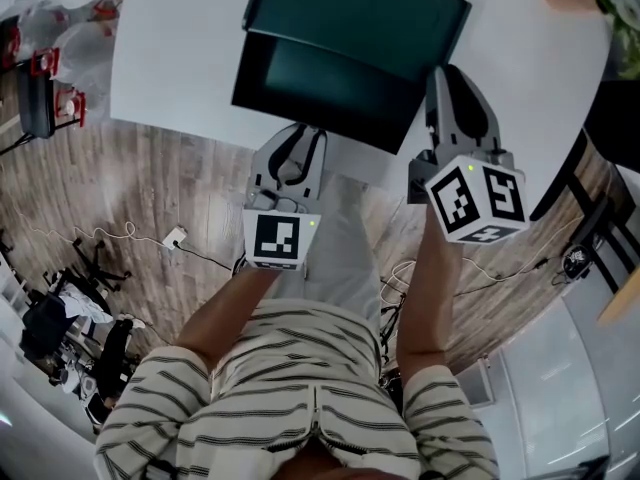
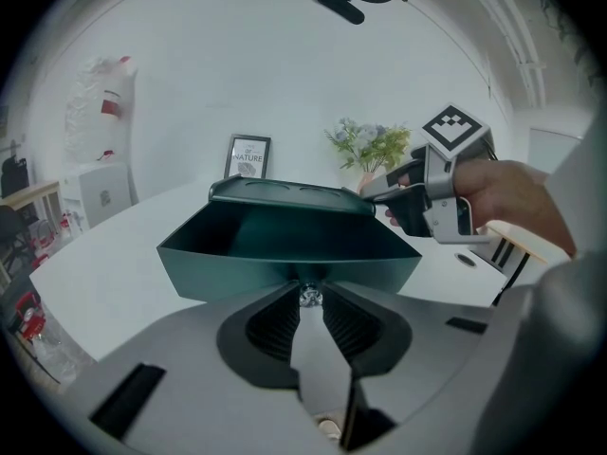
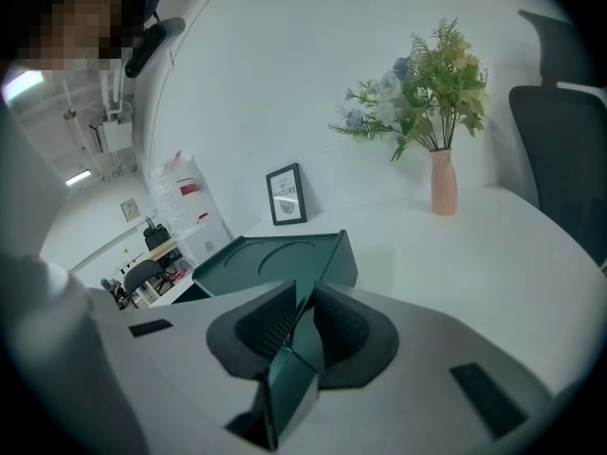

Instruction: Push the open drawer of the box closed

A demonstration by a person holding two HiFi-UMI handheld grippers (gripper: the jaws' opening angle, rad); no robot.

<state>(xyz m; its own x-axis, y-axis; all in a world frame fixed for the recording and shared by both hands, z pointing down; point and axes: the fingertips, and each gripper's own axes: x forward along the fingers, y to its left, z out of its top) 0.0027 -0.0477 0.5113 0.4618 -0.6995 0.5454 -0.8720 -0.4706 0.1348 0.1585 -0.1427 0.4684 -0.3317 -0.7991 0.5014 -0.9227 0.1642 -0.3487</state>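
Note:
A dark green box stands on the white table, its drawer pulled out toward me. In the left gripper view the drawer faces me, empty inside. My left gripper is at the drawer front, its jaws shut on the small clear knob. From above, the left gripper sits at the table's near edge. My right gripper is at the drawer's right side. In the right gripper view its jaws are shut on a thin green drawer wall, beside the box top.
A pink vase of flowers and a small picture frame stand farther back on the table. A dark chair is at the right. Cables and gear lie on the wooden floor below the table edge.

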